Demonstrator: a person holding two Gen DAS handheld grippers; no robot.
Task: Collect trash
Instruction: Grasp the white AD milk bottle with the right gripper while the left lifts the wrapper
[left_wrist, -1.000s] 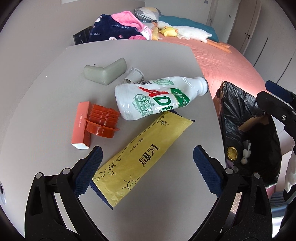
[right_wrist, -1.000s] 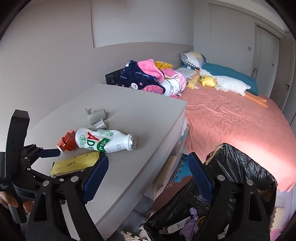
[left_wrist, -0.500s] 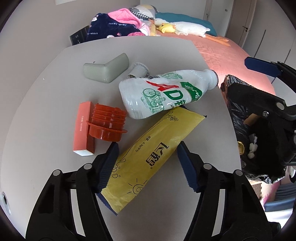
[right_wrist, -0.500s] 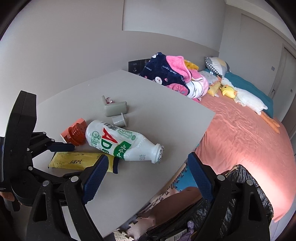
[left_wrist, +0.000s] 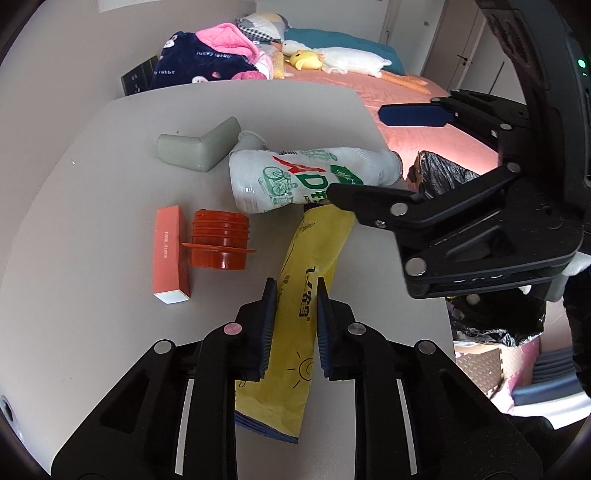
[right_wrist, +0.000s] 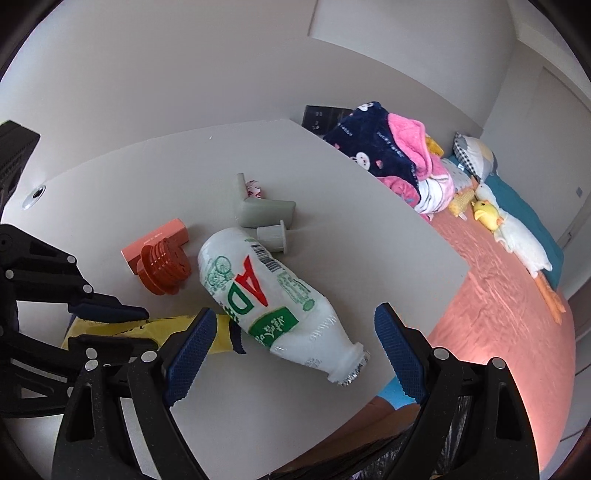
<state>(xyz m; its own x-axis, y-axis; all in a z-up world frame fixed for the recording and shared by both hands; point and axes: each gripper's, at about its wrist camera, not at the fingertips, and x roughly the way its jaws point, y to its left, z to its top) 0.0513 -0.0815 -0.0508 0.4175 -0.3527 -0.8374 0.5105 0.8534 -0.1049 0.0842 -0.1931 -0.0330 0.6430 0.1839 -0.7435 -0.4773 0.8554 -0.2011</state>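
Now the left gripper (left_wrist: 291, 328) is pinching the yellow packet (left_wrist: 314, 266): its jaws have just been closing from wide to narrow, and both blue pads are pressing the packet's sides, so it's gripped near the lower half. A second ago those fingers were standing wide, straddling the packet without touching it. The packet is lying flat on the grey table (left_wrist: 110, 206), its top end tucked just under the white AD bottle (left_wrist: 306, 177), its bottom end sticking out below the fingers. The right gripper (right_wrist: 291, 350) is sitting wide, nothing between its pads; versus the earlier frames it has swung in from over the black trash bag (left_wrist: 495, 317) toward the table and rolled, and it's now framing the bottle's neck end near the table edge, not touching as far as I can tell. In the left wrist view that gripper is filling the right side, one finger crossing in front of the bottle's label. The bottle is lying on its side, foil-sealed mouth pointing at the table edge. The red stacked caps (left_wrist: 219, 240) are touching the orange box (left_wrist: 171, 254), left of the packet; the grey corner piece (left_wrist: 197, 147) and a small grey cup (right_wrist: 273, 236) are sitting behind the bottle. The trash bag is sitting open beside the table, below its edge.
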